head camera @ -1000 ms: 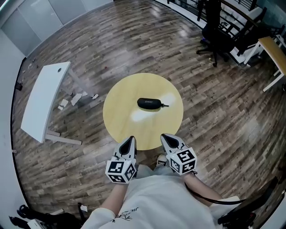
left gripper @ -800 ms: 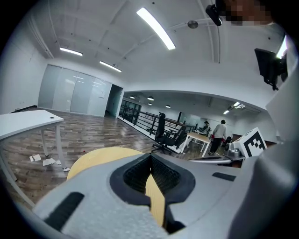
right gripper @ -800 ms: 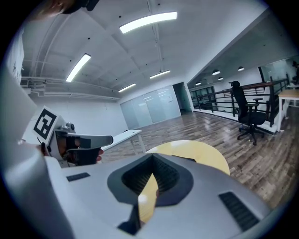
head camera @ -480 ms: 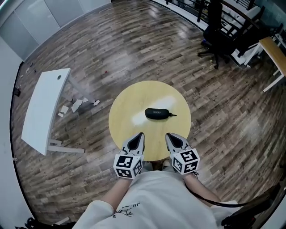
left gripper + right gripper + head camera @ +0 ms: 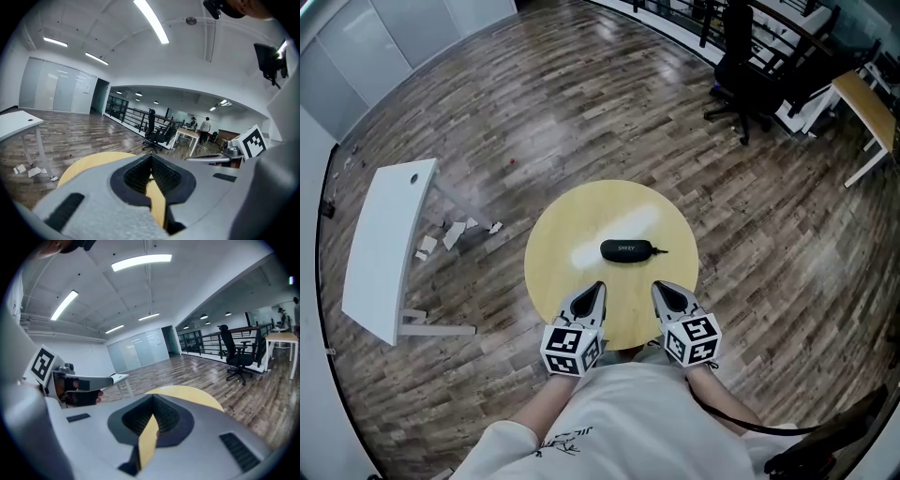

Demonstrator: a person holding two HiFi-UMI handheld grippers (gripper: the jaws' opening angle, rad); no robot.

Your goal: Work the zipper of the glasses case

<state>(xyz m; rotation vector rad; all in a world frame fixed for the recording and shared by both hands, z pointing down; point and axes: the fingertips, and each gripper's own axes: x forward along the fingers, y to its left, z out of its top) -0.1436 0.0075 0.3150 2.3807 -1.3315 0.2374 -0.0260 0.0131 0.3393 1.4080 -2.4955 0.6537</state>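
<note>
Black glasses case (image 5: pixel 626 250), zip pull (image 5: pixel 660 250) barely vis.

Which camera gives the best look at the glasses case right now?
The head view: the black glasses case lies whole on the round yellow table. Neither gripper view shows the case, only the tabletop.

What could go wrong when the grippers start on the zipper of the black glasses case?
The black oval glasses case lies loose on the shiny round yellow table; if it is not pinned, it may slide when its zipper is pulled.
The thin zipper pull at its right end looks tiny; the right gripper may miss or lose it.
The left gripper and the right one are both shut, short of the case; pushing in closed could knock it.
</note>
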